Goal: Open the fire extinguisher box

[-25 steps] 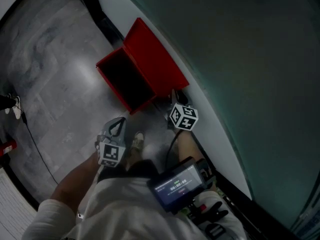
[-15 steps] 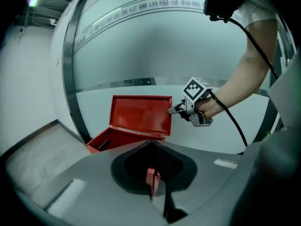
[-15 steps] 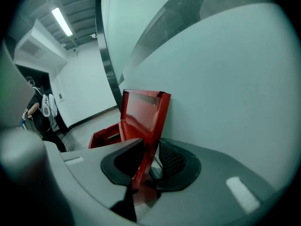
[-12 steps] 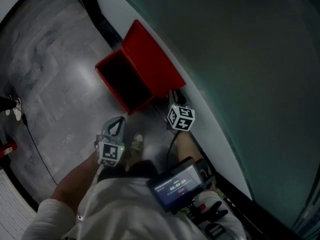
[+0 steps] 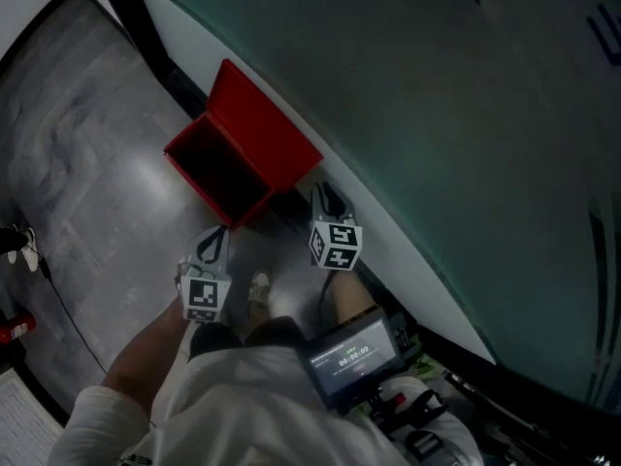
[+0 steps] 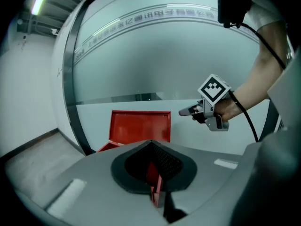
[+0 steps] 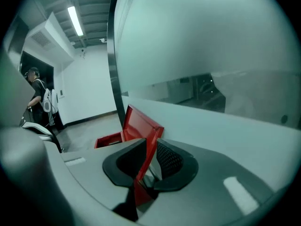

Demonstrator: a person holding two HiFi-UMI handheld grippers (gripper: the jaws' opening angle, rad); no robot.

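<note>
Fire extinguisher box (image 5: 233, 153) lid-up; right gripper (image 5: 326, 194) narrow, closing on nothing; left gripper (image 5: 213, 238) seemingly pinched together, empty.

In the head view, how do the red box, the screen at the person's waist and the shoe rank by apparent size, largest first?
1. red box: clearly largest, though farthest away.
2. screen: smaller, and nearness to the camera enlarges it.
3. shoe: smallest, partly hidden.

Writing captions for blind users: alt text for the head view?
An open red fire extinguisher box sits on grey floor by a glass wall. Nearer, the left hand-held gripper and right hand-held gripper hover empty, the right's jaws closing.
</note>
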